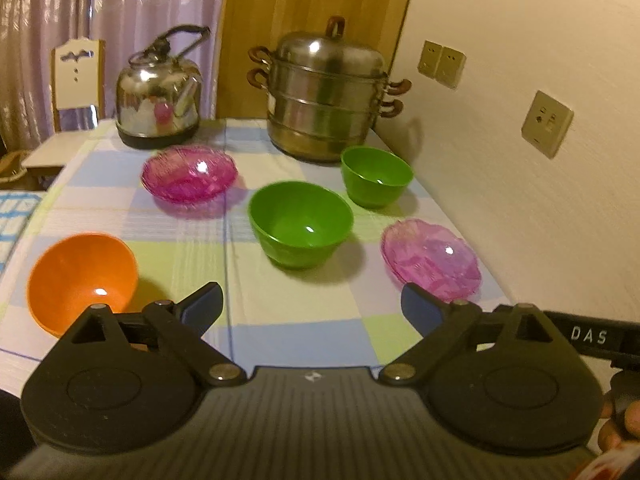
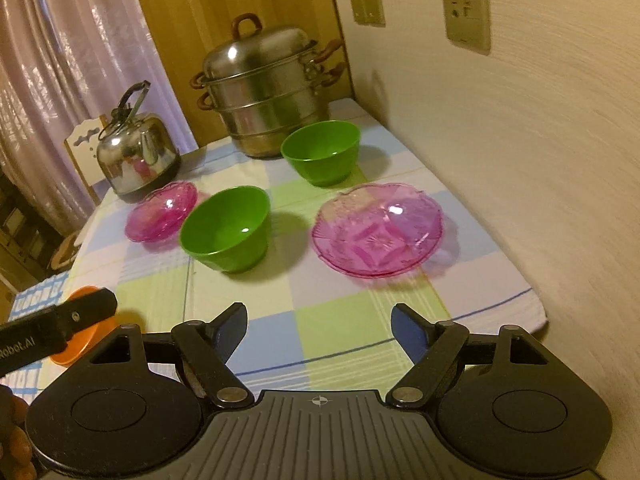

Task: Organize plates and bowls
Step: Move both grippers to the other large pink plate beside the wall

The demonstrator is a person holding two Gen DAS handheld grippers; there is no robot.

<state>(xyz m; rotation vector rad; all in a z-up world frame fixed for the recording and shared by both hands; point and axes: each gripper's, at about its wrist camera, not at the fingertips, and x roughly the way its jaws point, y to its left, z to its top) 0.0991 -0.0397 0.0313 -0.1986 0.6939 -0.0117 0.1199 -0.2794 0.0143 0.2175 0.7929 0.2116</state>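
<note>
1 orange bowl [image 2: 78, 336] half hidden

Warm, dim indoor light from overhead; glare spots sit inside each green bowl [image 1: 301, 224]. Soft shadows fall right of it. Edges bend, slightly blurred.

You can count two green bowls [image 1: 301, 224] [image 1: 376, 176], one orange bowl [image 1: 82, 276], and two pink see-through plates [image 1: 189, 173] [image 1: 431, 258] (they look like glass). At the back you have one shiny kettle [image 1: 158, 94] and one big steamer pot [image 1: 326, 92].
</note>
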